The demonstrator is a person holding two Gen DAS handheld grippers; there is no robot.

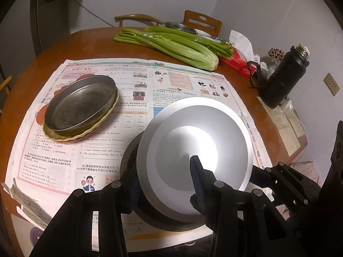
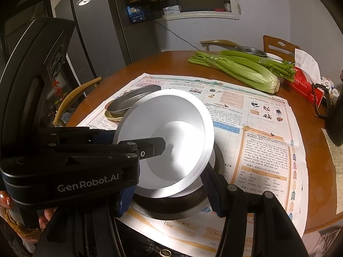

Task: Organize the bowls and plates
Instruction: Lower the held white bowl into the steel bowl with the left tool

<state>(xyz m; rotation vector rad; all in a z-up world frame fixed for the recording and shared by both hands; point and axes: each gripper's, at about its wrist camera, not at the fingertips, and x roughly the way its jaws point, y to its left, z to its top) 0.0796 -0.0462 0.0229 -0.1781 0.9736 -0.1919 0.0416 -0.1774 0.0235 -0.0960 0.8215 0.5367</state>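
Left gripper [image 1: 165,182] jaws clamped on the near wall of the white bowl [image 1: 193,145]: one finger inside the bowl, the other on the outside, so it's a rim pinch, which explains why the bowl hangs tilted with its mouth facing the camera rather than sitting level. Right gripper [image 2: 169,182] jaws are closed across the dark bowl [image 2: 178,201] underneath: one finger at the near-left edge, one at the right edge; it looks like a steadying hold so the lower bowl doesn't slide on the paper, though I can't confirm from the right wrist view that both pads actually press. White bowl sits partly inside the dark one, lower edge down in it, far rim lifted. My read: nesting in progress, bowl not yet seated flat; next it needs to be levelled and let go. Risk: pinch on a thin slick wall, could pivot or slip if the tilt is corrected too fast. Further out, on the left, a metal pan [image 1: 82,101] already sits stacked in a cream scalloped dish [image 1: 90,131], with what looks like an orange plate at the bottom — so that's the plate pile, bowls are a separate pile near the front edge. Everything rests on printed worksheets [image 1: 133,81], likely there to protect the wooden surface [image 1: 70,45]. Back of the surface: celery [image 1: 171,45], a red tissue box [image 1: 240,64], a black flask [image 1: 283,77], and another metal bowl [image 1: 180,27] behind the celery, not yet collected.
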